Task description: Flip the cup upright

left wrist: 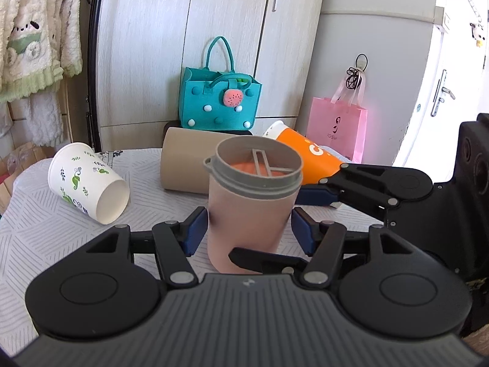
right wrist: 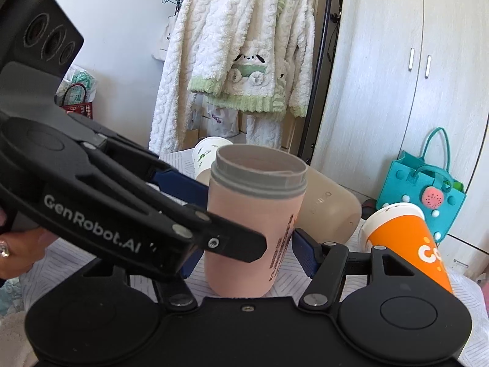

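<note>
The pink cup is seen standing upright on the counter, mouth up, so the flip is judged done for this cup; only release and withdrawal appear left. A matte, frosted body and a grey threaded collar with a strainer inside are shown. It is bracketed by the left hand-held gripper, whose blue pads sit beside the walls with small gaps, apparently released. The right hand-held gripper is likewise spread around it. 3 other cups are left lying on their sides: a leaf-printed paper cup, a tan cup and an orange cup. The counter is covered in chevron-patterned cloth.
</note>
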Available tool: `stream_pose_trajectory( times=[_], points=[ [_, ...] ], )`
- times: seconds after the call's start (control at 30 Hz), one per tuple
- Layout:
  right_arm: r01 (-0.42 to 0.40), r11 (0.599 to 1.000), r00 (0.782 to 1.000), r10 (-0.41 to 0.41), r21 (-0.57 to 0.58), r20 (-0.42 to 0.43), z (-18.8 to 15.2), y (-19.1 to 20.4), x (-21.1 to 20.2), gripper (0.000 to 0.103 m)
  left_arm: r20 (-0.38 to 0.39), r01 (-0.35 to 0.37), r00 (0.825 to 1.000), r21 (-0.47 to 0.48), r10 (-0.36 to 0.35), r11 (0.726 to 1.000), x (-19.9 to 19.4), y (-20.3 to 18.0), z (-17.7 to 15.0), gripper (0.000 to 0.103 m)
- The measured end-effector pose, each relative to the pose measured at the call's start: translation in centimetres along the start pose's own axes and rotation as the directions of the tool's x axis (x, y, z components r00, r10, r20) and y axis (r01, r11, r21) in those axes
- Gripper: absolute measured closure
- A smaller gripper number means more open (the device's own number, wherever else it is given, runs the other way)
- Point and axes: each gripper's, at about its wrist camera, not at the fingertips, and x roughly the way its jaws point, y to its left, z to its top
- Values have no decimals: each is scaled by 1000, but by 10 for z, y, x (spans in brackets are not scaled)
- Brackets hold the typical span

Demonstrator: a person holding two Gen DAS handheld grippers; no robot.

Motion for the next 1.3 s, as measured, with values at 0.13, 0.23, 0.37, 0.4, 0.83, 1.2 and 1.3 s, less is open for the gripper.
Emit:
stream_pose_trajectory(
  times=[0.13,0.23,0.37,0.4,0.83,1.2,1.3],
  points=[
    [43,999,999,-43,20,2,0,1,-7,24,5,-20,1000,-15,20,1000,-8,0,0,40],
    [67,996,998,-67,51,-11,-1,-1,-13,23,9,-36,999,-35,37,999,-18,2,-1,34],
    [94,990,996,-93,108,-16,-3,-2,-26,22,18,-66,998,-56,67,996,-33,1,-2,30],
    [97,988,995,-96,122,-14,-3,-2,-31,22,18,-72,997,-60,74,996,-37,1,-3,30],
    [213,963,976,-218,165,11,-4,15,-95,21,10,-151,988,-55,152,987,-95,-18,-18,27],
    [368,888,929,-362,275,-75,-14,25,-128,20,2,-218,976,-73,219,973,-130,-31,-27,24],
    [395,873,918,-390,286,-77,-18,30,-136,15,17,-245,969,-74,247,967,-137,-34,-29,20]
  ],
)
